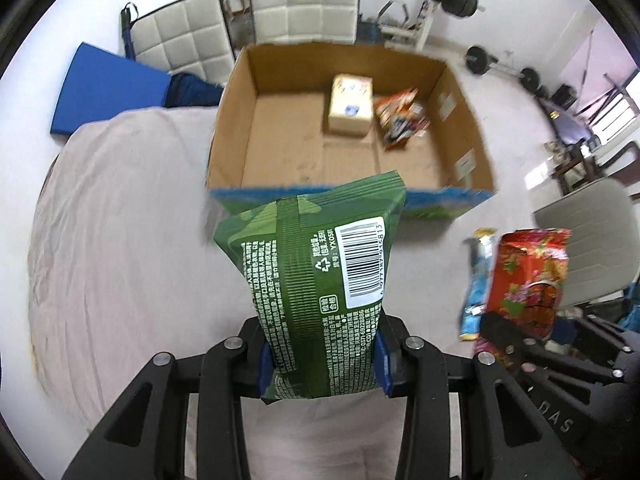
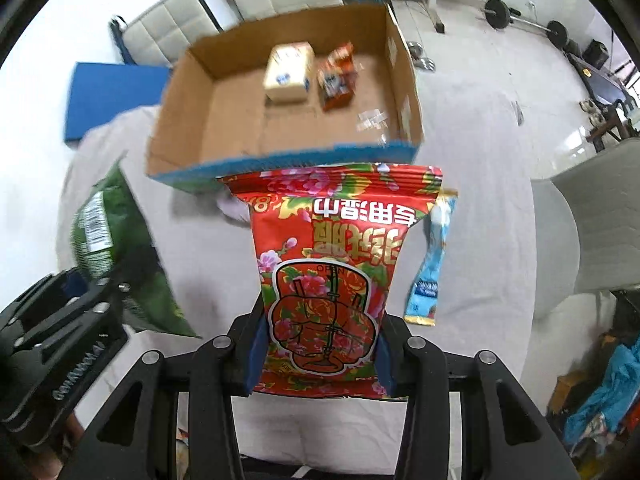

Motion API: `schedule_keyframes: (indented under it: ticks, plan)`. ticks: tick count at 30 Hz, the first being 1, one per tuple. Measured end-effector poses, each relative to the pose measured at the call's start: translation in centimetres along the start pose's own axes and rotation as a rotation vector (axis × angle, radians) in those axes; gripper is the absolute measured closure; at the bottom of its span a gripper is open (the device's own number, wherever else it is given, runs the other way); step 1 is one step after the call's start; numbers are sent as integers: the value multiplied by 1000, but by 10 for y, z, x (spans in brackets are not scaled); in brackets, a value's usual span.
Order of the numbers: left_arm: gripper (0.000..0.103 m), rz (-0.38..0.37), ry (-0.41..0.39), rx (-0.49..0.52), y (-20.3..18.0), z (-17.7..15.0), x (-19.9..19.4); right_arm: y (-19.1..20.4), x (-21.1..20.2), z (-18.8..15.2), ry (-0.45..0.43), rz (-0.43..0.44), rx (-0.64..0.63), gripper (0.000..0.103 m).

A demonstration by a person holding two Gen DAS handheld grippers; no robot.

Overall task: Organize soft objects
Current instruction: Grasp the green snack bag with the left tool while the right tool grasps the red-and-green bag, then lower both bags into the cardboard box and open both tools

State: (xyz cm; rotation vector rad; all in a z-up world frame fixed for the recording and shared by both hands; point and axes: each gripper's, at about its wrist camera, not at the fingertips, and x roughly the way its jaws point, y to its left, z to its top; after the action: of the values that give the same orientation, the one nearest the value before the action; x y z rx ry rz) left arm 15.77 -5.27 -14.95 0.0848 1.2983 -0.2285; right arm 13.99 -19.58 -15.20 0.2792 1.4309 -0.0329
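My left gripper (image 1: 323, 364) is shut on a green soft pack (image 1: 316, 280) with a barcode, held up in front of an open cardboard box (image 1: 280, 128). My right gripper (image 2: 318, 356) is shut on a red flowered soft pack (image 2: 332, 264), also held just before the box (image 2: 240, 120). The box holds a pale yellow pack (image 1: 350, 104) and a small red snack pack (image 1: 400, 116). The red pack (image 1: 528, 280) shows at the right of the left wrist view; the green pack (image 2: 108, 240) shows at the left of the right wrist view.
A light blue sachet (image 2: 430, 264) lies on the pinkish cloth-covered table (image 1: 120, 240) to the right of the red pack. White padded chairs (image 1: 304, 4) stand behind the box. A blue mat (image 1: 108, 88) lies on the floor at left. Gym weights (image 1: 504, 68) sit at the back right.
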Motion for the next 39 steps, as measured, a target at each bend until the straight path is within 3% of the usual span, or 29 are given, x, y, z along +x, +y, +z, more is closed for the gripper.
schedule_keyframes:
  ticks: [3,7,10,14,21,26,31,39]
  plan:
    - [67,-24,-26,15,2,24,-15,-1,-15,15,-32,37,-7,57]
    - [67,-45,-63,1,12,63,-22,1,-29,53,-105,14,-4,57]
    - [67,-33,-92,7,20,104,-20,-2,-21,89,-110,-3,8,57]
    - [67,-2,-74,32,32,158,1,-10,19,141,-54,-34,16,57]
    - [67,4,86,47,46,239,92,-19,110,200,112,-56,33,57]
    - [67,57,181,93,43,267,153,-23,168,212,240,-44,28,57]
    - [67,73,280,99,42,279,210,-27,196,214,291,-69,33,57]
    - [65,91,350,71,44,285,240,-25,227,214,386,-98,0,54]
